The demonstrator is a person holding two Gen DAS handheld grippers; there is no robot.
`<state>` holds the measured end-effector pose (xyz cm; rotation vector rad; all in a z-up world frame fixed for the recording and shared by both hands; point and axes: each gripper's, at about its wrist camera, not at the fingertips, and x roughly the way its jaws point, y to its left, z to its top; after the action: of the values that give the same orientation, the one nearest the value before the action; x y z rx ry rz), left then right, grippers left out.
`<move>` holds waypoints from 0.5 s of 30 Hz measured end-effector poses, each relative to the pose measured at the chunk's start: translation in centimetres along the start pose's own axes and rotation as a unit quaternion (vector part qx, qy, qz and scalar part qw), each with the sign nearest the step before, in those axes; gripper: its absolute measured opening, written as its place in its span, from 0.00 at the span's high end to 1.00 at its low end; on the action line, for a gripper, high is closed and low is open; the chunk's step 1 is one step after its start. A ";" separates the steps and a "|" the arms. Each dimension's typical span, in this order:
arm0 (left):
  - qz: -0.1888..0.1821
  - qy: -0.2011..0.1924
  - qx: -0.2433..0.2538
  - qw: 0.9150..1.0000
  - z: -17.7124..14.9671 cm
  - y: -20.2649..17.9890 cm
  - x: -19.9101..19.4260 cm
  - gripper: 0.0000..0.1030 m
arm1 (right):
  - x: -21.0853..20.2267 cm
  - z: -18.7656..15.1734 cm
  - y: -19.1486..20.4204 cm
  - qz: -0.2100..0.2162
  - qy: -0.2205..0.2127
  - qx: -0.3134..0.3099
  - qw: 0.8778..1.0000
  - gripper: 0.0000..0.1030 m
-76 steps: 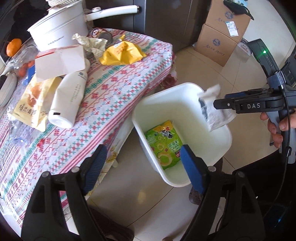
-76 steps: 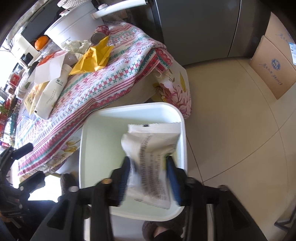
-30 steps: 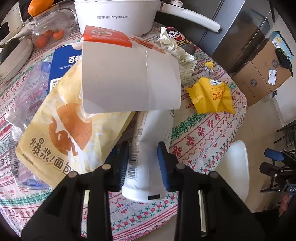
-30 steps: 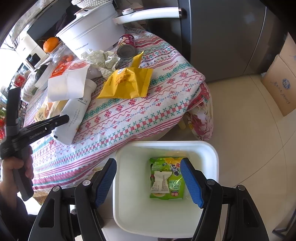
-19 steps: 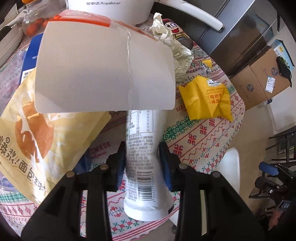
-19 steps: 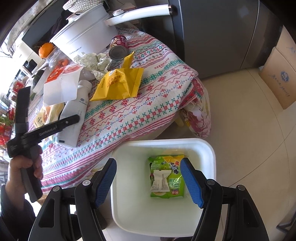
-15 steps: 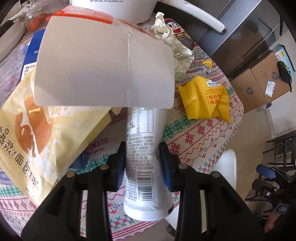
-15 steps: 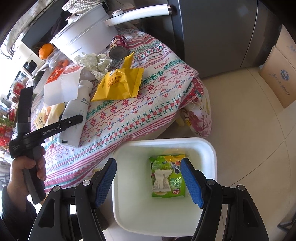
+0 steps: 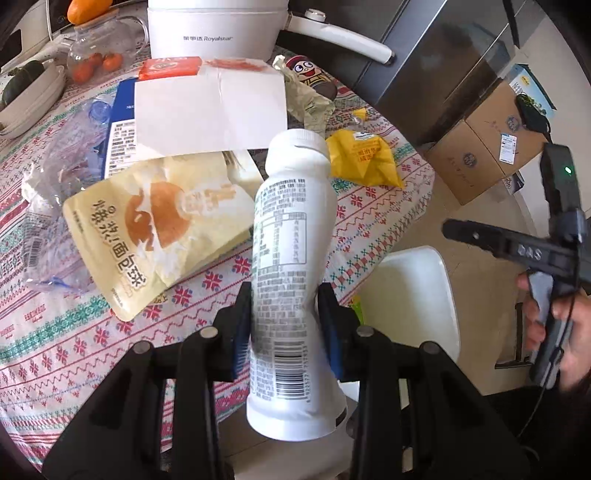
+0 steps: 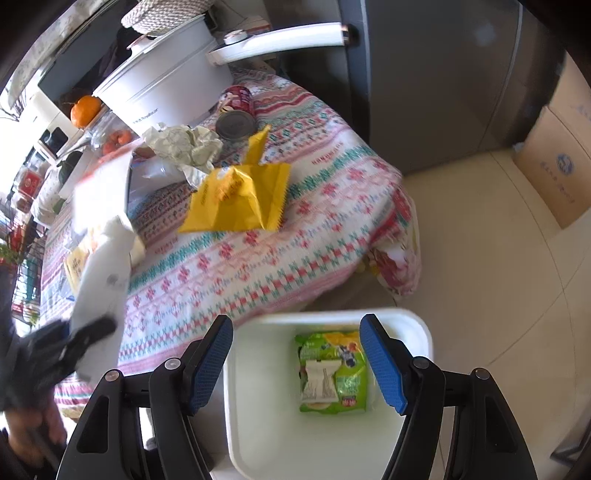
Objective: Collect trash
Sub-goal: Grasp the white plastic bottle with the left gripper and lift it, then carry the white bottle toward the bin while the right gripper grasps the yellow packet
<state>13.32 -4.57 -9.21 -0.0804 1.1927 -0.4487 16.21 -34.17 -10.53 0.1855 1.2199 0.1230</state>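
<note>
left wrist view: the left gripper (image 9: 284, 328) is clamped on the white bottle (image 9: 291, 266), blue pads against its lower body, cap end pointing to 12 o'clock, with the bottle lifted clear of the patterned tablecloth (image 9: 66, 332). the white bin (image 9: 417, 295) sits on the floor at 3 o'clock of the bottle, partly hidden behind it. judged step: carry the bottle to the bin and release it. to do this well, keep the grip square across the body, since the smooth plastic may slip; swing towards 3 o'clock past the table edge, centre over the opening, then part the fingers. keep clear of the right gripper (image 10: 295, 365), which hangs over the bin with its fingers apart and nothing between them. in the right wrist view the bin (image 10: 421, 332) already holds a green packet (image 10: 332, 373) with a smaller white wrapper (image 10: 319, 380) on it. legible writing: "royalstar" on the white cooking pot (image 9: 218, 33) at 12 o'clock; chinese characters on the pale yellow bread bag (image 9: 159, 229) at 10 o'clock; a barcode and fine print on the bottle, too small to read; "das" on the right gripper body (image 9: 528, 254). the yellow wrapper (image 9: 362, 158) lies at 1 o'clock.
</note>
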 end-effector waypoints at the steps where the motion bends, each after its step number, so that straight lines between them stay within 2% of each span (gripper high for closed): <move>1: -0.002 -0.004 0.002 1.000 -0.4 0.1 -0.9 0.64 | 0.3 0.4 0.3 0.002 -0.002 0.000 1.000 0.29; 9: -0.007 -0.052 -0.004 0.999 -2.4 2.2 -5.5 0.64 | 3.1 3.9 2.2 0.034 -0.002 0.030 0.999 0.29; 15: 0.018 -0.081 -0.036 0.996 -2.7 4.6 -7.1 0.64 | 5.4 6.2 2.2 0.050 -0.012 0.067 0.996 0.29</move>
<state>10.17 2.75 -5.38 -0.1547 1.0501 -0.3606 23.95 -31.48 -13.02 0.3646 1.1955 0.1253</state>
